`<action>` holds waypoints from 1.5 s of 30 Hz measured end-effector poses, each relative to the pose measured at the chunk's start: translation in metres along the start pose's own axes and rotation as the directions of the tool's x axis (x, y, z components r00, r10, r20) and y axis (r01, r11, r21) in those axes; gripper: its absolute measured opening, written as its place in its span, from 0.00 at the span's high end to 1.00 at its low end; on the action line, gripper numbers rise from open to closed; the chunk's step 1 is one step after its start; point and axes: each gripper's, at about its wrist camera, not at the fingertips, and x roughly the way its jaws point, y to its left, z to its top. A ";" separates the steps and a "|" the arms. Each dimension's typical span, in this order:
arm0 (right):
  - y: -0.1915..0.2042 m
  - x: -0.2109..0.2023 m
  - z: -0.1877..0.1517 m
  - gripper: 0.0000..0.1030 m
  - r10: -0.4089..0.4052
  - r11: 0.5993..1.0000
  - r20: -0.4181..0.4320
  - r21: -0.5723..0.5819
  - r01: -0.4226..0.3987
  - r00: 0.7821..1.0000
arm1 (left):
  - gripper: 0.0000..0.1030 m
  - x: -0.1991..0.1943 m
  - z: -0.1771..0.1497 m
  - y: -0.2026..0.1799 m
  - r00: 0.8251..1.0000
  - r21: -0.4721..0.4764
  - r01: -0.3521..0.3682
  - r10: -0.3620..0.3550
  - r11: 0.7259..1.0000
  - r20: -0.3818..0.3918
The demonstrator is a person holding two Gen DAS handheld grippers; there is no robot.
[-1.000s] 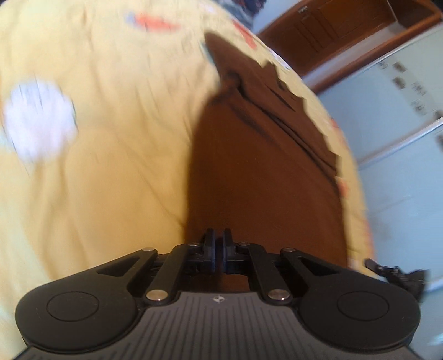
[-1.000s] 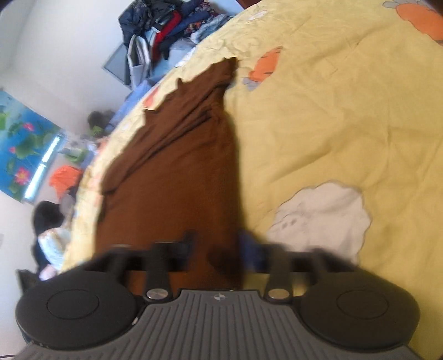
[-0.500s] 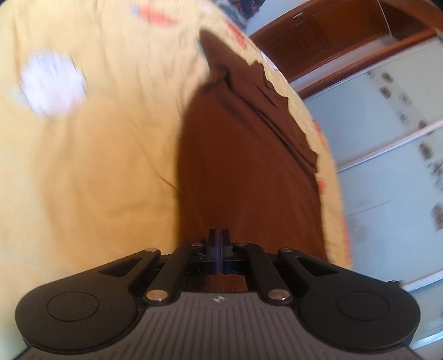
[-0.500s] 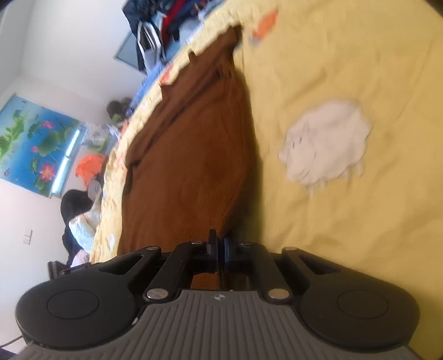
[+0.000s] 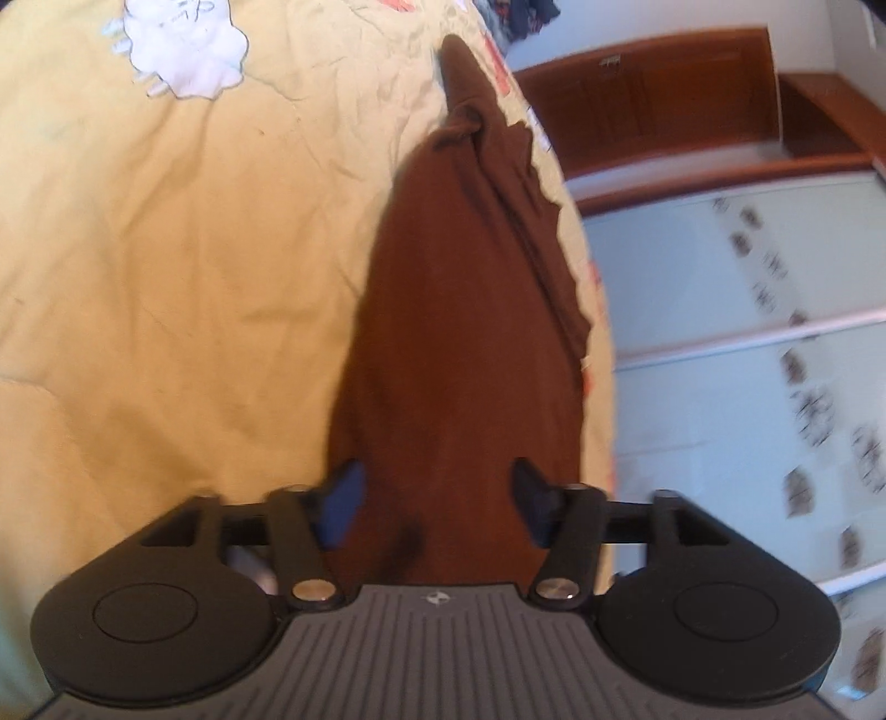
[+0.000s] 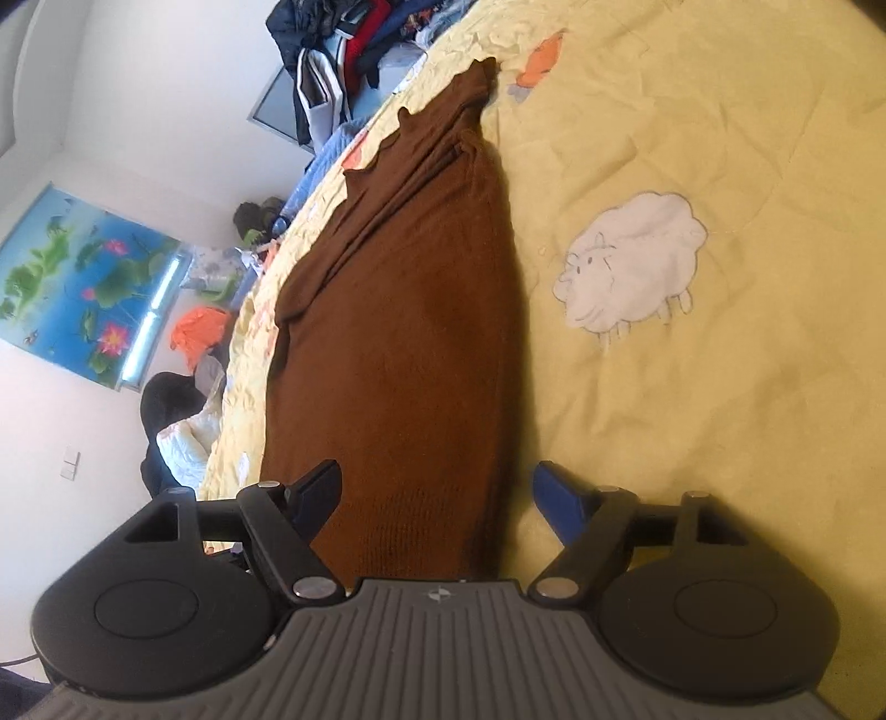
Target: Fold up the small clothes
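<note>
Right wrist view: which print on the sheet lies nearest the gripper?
The white sheep print, just right of the brown garment; the orange print sits far up the sheet.

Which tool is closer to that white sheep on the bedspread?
Right. The right tool has the sheep just ahead to its right; from the left tool a sheep lies far off.

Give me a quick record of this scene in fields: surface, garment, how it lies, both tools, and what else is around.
surface: yellow bedspread with a white sheep print
garment: brown knit garment
how it lies: spread long and narrow, near the bed's edge, with folds bunched along one side
left tool: jaws opening, the cloth's near end between them, pads not pressing
right tool: jaws opening, astride the cloth's near end, pads clear
background: pile of clothes, pond picture on the wall, wooden cabinet
</note>
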 end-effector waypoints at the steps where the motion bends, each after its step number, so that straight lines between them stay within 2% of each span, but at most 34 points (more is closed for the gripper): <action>1: -0.002 0.000 -0.001 0.24 0.009 1.000 0.000 0.007 -0.009 1.000 | 0.36 0.004 0.001 -0.003 1.000 -0.001 -0.001 0.001 1.000 0.003; 5: -0.001 0.004 -0.001 0.24 0.022 1.000 -0.004 0.019 -0.022 1.000 | 0.36 0.004 0.012 -0.016 0.997 0.046 -0.070 0.068 0.996 0.039; 9: -0.002 0.002 0.000 0.24 0.015 1.000 0.002 0.019 -0.015 1.000 | 0.36 -0.002 0.029 -0.024 0.979 0.129 -0.187 0.174 0.974 0.106; 12: -0.007 0.002 0.004 0.24 0.018 0.999 0.025 0.038 -0.018 1.000 | 0.36 0.007 0.031 -0.024 0.988 0.165 -0.145 0.134 0.975 0.078; 13: -0.008 0.003 0.004 0.24 0.026 0.998 0.029 0.049 -0.028 0.999 | 0.37 0.012 0.029 -0.025 0.992 0.175 -0.126 0.121 0.976 0.041; 15: -0.008 0.007 0.004 0.24 0.044 0.997 0.023 0.058 -0.045 0.999 | 0.48 0.024 0.020 -0.026 0.995 0.181 -0.082 0.090 0.980 -0.038; 16: -0.008 0.010 0.003 0.24 0.054 0.997 0.010 0.057 -0.054 0.999 | 0.60 0.028 0.015 -0.025 0.994 0.184 -0.076 0.089 0.980 -0.061; 17: -0.006 0.012 0.001 0.25 0.066 0.996 -0.010 0.053 -0.065 0.998 | 0.69 0.031 0.011 -0.024 0.994 0.180 -0.071 0.085 0.981 -0.070; 18: -0.005 0.015 0.000 0.25 0.073 0.996 -0.027 0.044 -0.072 0.997 | 0.71 0.031 0.008 -0.021 0.994 0.165 -0.069 0.082 0.984 -0.071; 19: -0.003 0.016 -0.002 0.26 0.076 0.997 -0.043 0.034 -0.075 0.996 | 0.84 0.031 0.007 -0.017 0.994 0.146 -0.077 0.088 0.986 -0.068; 20: -0.002 0.018 -0.002 0.32 0.075 0.997 -0.052 0.029 -0.074 0.996 | 0.94 0.031 0.006 -0.014 0.992 0.136 -0.103 0.112 0.985 -0.058; 21: -0.001 0.019 -0.002 0.53 0.065 0.998 -0.060 0.031 -0.063 0.996 | 0.94 0.029 0.005 -0.012 0.992 0.132 -0.107 0.114 0.985 -0.051; 23: -0.003 0.025 0.000 0.86 0.006 1.000 -0.106 0.029 -0.003 0.994 | 0.96 0.020 0.002 -0.020 0.986 0.165 -0.155 0.163 0.974 -0.031; 24: -0.004 0.026 -0.001 0.87 -0.017 1.000 -0.120 0.019 0.019 0.993 | 0.96 0.016 0.000 -0.027 0.982 0.194 -0.180 0.187 0.964 -0.021; 26: 0.000 0.018 -0.003 0.87 -0.010 1.000 -0.105 -0.001 0.010 0.994 | 0.96 -0.001 -0.005 -0.041 0.976 0.278 -0.214 0.220 0.936 0.012; 28: 0.006 0.004 -0.005 0.88 -0.026 0.999 -0.077 -0.047 0.022 0.997 | 0.96 -0.002 -0.006 -0.041 0.963 0.320 -0.258 0.270 0.912 0.007; 29: 0.003 0.001 -0.007 0.88 -0.050 0.997 -0.078 -0.057 0.046 0.996 | 0.96 0.001 -0.005 -0.035 0.960 0.313 -0.263 0.281 0.913 -0.014; 30: -0.004 0.003 -0.008 0.93 -0.079 0.996 -0.089 -0.051 0.075 0.993 | 0.94 0.003 -0.004 -0.028 0.961 0.291 -0.261 0.277 0.920 -0.014; 32: -0.018 0.005 -0.011 0.91 -0.031 0.999 -0.087 0.005 0.032 0.996 | 0.90 0.004 -0.001 -0.021 0.972 0.220 -0.221 0.233 0.950 -0.030; 33: -0.018 0.005 -0.011 0.81 -0.028 0.999 -0.082 0.017 0.029 0.996 | 0.86 0.005 0.000 -0.020 0.975 0.191 -0.196 0.211 0.962 -0.065; 34: -0.016 0.004 -0.013 0.74 -0.016 1.000 -0.078 0.021 0.018 0.997 | 0.71 0.006 -0.002 -0.017 0.980 0.162 -0.154 0.172 0.975 -0.104; 35: -0.014 0.002 -0.015 0.54 0.006 1.000 -0.078 0.024 -0.004 0.997 | 0.49 0.006 -0.005 -0.014 0.985 0.136 -0.096 0.113 0.986 -0.127; 36: -0.012 0.000 -0.016 0.35 0.039 0.999 -0.079 0.026 -0.037 0.996 | 0.37 0.006 -0.009 -0.013 0.989 0.120 -0.046 0.062 0.992 -0.137; 37: -0.010 -0.001 -0.018 0.31 0.065 0.998 -0.081 0.026 -0.063 0.995 | 0.22 0.007 -0.013 -0.013 0.989 0.112 -0.010 0.026 0.994 -0.144; 40: -0.005 0.005 -0.021 0.29 0.087 0.996 -0.099 0.036 -0.084 0.991 | 0.20 0.016 -0.019 -0.022 0.990 0.144 -0.010 0.030 0.990 -0.139; 41: -0.004 0.008 -0.019 0.33 0.095 0.995 -0.105 0.044 -0.090 0.990 | 0.21 0.019 -0.019 -0.025 0.991 0.154 -0.014 0.035 0.988 -0.133; 42: -0.003 0.013 -0.018 0.44 0.093 0.995 -0.112 0.045 -0.088 0.989 | 0.25 0.022 -0.019 -0.028 0.990 0.172 -0.031 0.054 0.985 -0.130; 43: -0.003 0.017 -0.017 0.52 0.086 0.996 -0.124 0.048 -0.080 0.989 | 0.53 0.025 -0.019 -0.032 0.986 0.203 -0.068 0.097 0.977 -0.137; 44: -0.003 0.022 -0.016 0.76 0.073 0.997 -0.142 0.048 -0.066 0.987 | 0.89 0.029 -0.019 -0.034 0.975 0.238 -0.122 0.162 0.964 -0.153; 45: -0.003 0.027 -0.016 0.88 0.049 0.998 -0.168 0.039 -0.043 0.985 | 0.94 0.032 -0.020 -0.034 0.965 0.257 -0.160 0.206 0.953 -0.164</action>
